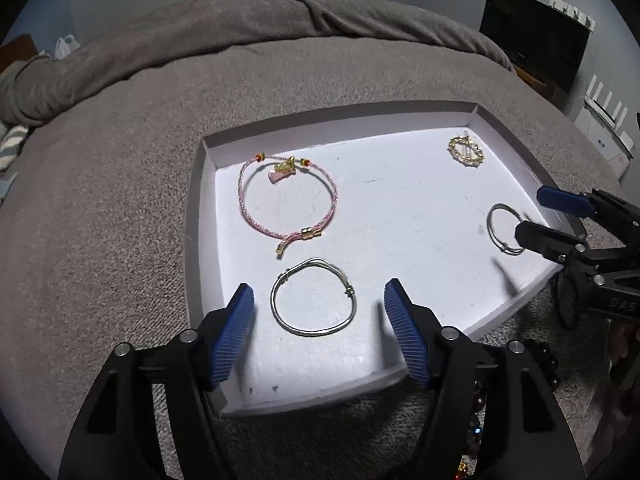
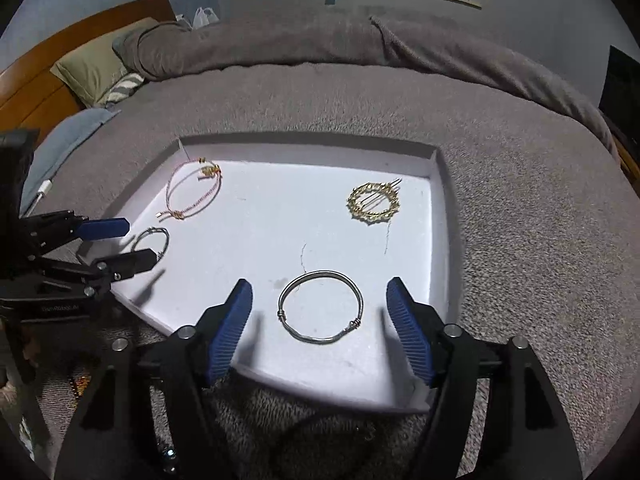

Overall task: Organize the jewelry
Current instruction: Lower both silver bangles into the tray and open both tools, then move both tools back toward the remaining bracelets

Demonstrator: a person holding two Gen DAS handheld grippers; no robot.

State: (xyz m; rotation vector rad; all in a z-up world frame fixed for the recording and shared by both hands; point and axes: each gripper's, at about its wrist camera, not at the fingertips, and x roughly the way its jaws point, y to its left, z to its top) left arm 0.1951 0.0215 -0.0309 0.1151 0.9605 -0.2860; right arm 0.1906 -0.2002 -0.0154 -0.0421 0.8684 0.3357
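A shallow white tray [image 1: 400,208] [image 2: 260,220] lies on a grey bed cover. In it are a pink cord bracelet [image 1: 289,199] [image 2: 193,194], a gold beaded ring-shaped piece [image 1: 466,151] [image 2: 373,202] and two silver bangles. My left gripper [image 1: 320,332] [image 2: 120,244] is open over the tray's near left corner, with one silver bangle [image 1: 313,297] [image 2: 151,241] lying between its fingers. My right gripper [image 2: 320,332] [image 1: 536,216] is open over the near right part, with the other silver bangle [image 2: 321,306] [image 1: 503,229] lying between its fingers. Neither gripper holds anything.
The grey blanket [image 2: 360,92] covers the bed around the tray. Pillows [image 2: 96,68] and a wooden headboard [image 2: 36,76] are at the far left. Dark beaded jewelry [image 1: 540,360] lies on the cover beside the tray's near edge. A dark screen [image 1: 532,36] stands by the wall.
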